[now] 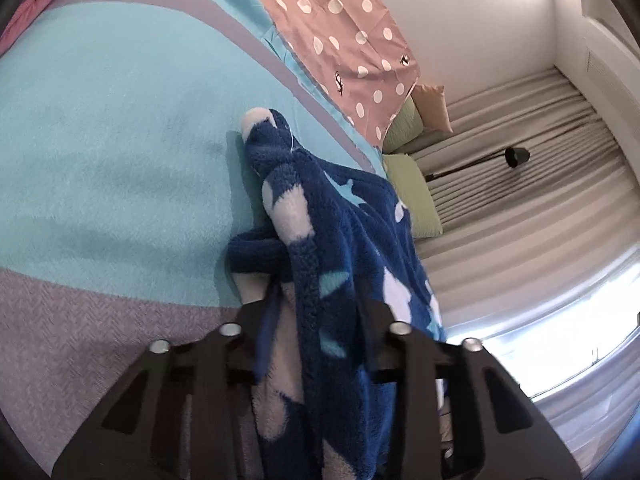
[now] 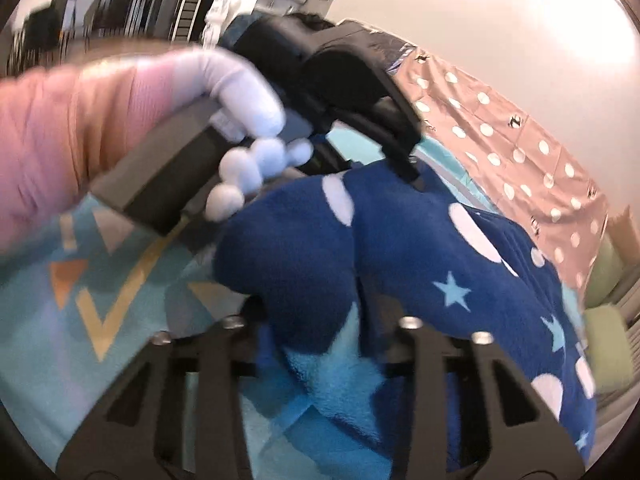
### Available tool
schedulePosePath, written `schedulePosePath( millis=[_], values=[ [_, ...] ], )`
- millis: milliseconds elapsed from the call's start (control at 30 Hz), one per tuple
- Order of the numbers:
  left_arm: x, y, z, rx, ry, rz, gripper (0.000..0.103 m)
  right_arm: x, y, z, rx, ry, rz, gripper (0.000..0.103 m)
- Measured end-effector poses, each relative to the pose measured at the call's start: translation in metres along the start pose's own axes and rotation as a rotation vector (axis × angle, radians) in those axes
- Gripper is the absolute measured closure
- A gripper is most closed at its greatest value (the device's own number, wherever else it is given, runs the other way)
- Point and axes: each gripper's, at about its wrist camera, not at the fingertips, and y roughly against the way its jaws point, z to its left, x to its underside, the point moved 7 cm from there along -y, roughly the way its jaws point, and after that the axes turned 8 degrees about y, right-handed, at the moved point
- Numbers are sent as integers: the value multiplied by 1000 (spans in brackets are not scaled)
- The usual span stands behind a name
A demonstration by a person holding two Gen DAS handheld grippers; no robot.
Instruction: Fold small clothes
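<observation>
Fluffy blue fleece garment (image 1: 344,240); napped turquoise-and-grey blanket (image 1: 100,140); smooth dotted pink cotton sheet (image 1: 340,28); matt black plastic fingers (image 1: 256,304) with shiny metal pins.

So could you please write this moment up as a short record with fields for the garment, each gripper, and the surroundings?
garment: blue fleece garment with white dots and pale stars, bunched and lifted off the bed
left gripper: left gripper shut on the fleece, held by a white-gloved hand
right gripper: right gripper shut on another part of the fleece
surface: turquoise blanket with grey bands
nearby: pink polka-dot cloth at the bed's far side; green cushion beyond it
</observation>
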Motion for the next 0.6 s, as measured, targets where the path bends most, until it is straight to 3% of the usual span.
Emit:
schedulePosePath(
  millis=[133,367,500,600],
  values=[
    [-2,9,-16,-14,-22,-31,80,0,12,-25,-44,-126,-57,78],
    [-4,22,-85,36,-134,-60,87,-8,52,-76,-67,-312,-178,81],
    [-2,12,-141,44,-230,-42,90,-4,79,-107,-32,-384,-229,83],
    [3,-8,-182,10,-297,-38,90,8,96,-135,2,-440,-243,84]
  ],
)
